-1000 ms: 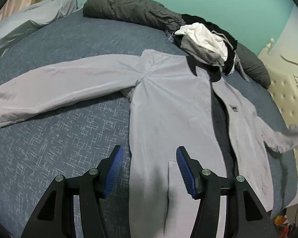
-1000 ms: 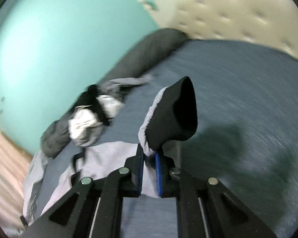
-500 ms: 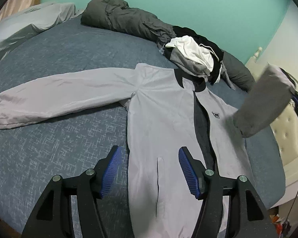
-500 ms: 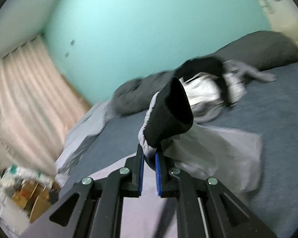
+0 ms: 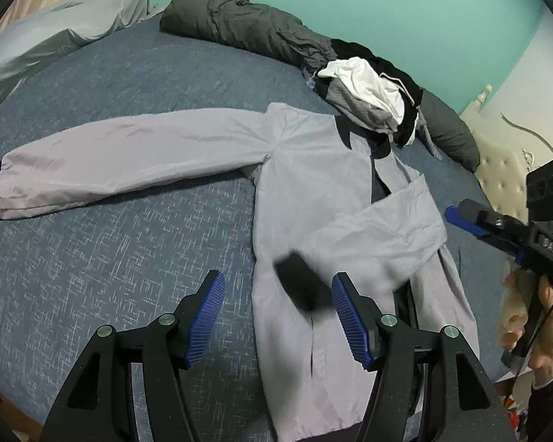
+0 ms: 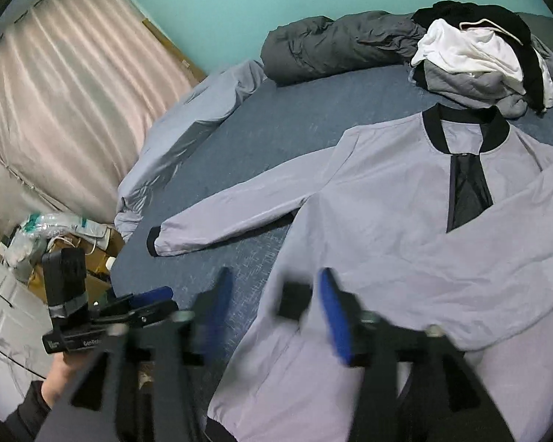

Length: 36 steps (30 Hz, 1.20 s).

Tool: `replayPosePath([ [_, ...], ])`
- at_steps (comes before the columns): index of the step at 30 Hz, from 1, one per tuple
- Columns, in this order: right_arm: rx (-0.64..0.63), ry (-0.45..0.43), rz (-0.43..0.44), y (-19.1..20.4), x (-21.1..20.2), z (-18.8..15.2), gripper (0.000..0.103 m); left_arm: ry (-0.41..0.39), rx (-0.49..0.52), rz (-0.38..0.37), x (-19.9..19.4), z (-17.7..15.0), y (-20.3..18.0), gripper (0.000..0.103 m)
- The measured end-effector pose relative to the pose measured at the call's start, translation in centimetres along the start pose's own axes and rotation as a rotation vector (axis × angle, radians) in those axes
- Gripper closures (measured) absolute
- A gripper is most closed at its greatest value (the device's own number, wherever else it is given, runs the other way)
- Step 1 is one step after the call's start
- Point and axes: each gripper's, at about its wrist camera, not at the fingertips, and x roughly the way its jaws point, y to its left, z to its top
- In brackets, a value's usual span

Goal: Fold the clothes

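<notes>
Our left tongs (image 5: pixel 276 316) and right tongs (image 6: pixel 274 313) both spread wide, gripping nothing, grey jacket (image 5: pixel 306 191) flat on the bed (image 5: pixel 129 258) ahead, black cuff (image 5: pixel 302 291) between them

My right gripper (image 6: pixel 272 313), blurred with its blue-padded jaws spread apart, hangs over a grey jacket (image 6: pixel 387 228) lying face up on the blue bedspread (image 6: pixel 295 118). One sleeve is folded across the chest, its black cuff (image 6: pixel 295 300) lying between my fingers, while the other sleeve (image 6: pixel 232 213) stretches toward the bed's edge. At lower left the left gripper (image 6: pixel 147 302) is held in a hand (image 6: pixel 61 370), and a pile of clothes (image 6: pixel 479 59) sits just beyond the collar.
</notes>
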Motion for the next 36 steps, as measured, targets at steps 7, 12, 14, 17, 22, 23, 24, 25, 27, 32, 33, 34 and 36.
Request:
replayPosePath([
  [7, 0.04, -0.059, -0.093, -5.5, -4.1, 0.0, 0.043, 0.039, 0.011, -0.033, 2.4, -0.6, -1.4, 0.038],
  [12, 0.073, -0.075, -0.241, -11.3, -8.0, -1.3, 0.043, 0.064, 0.031, -0.057, 4.4, -0.8, -3.1, 0.038],
  [14, 0.09, -0.08, -0.296, -13.8, -9.5, -2.2, 0.043, 0.068, 0.034, -0.063, 5.2, -0.7, -3.7, 0.038],
  [17, 0.149, -0.098, -0.393, -18.3, -12.3, -3.9, 0.043, 0.064, 0.043, -0.081, 6.3, -0.5, -4.9, 0.038],
  [22, 0.279, -0.12, -0.504, -24.8, -15.3, -6.4, 0.043, 0.064, 0.067, -0.109, 8.9, 0.1, -7.0, 0.038],
  [23, 0.301, -0.117, -0.516, -25.9, -15.6, -6.7, 0.043, 0.065, 0.071, -0.114, 9.4, 0.2, -7.3, 0.038],
  [24, 0.311, -0.109, -0.525, -26.8, -15.6, -7.1, 0.043, 0.066, 0.075, -0.119, 10.0, 0.3, -7.7, 0.038],
  [25, 0.309, -0.095, -0.531, -27.5, -15.4, -7.4, 0.043, 0.067, 0.079, -0.124, 10.5, 0.4, -8.0, 0.038],
  [27, 0.302, -0.064, -0.536, -28.5, -14.6, -7.8, 0.043, 0.068, 0.087, -0.135, 11.6, 0.6, -8.7, 0.038],
  [32, 0.273, 0.013, -0.547, -30.3, -11.6, -8.3, 0.043, 0.073, 0.106, -0.161, 14.3, 1.2, -10.3, 0.038],
  [33, 0.267, 0.02, -0.543, -30.7, -11.0, -8.3, 0.043, 0.073, 0.111, -0.163, 14.8, 1.3, -10.4, 0.038],
  [34, 0.262, 0.024, -0.539, -31.1, -10.4, -8.3, 0.043, 0.072, 0.117, -0.164, 15.2, 1.3, -10.5, 0.038],
  [36, 0.248, 0.034, -0.539, -31.6, -9.4, -8.0, 0.043, 0.071, 0.128, -0.161, 16.1, 1.1, -10.4, 0.037],
])
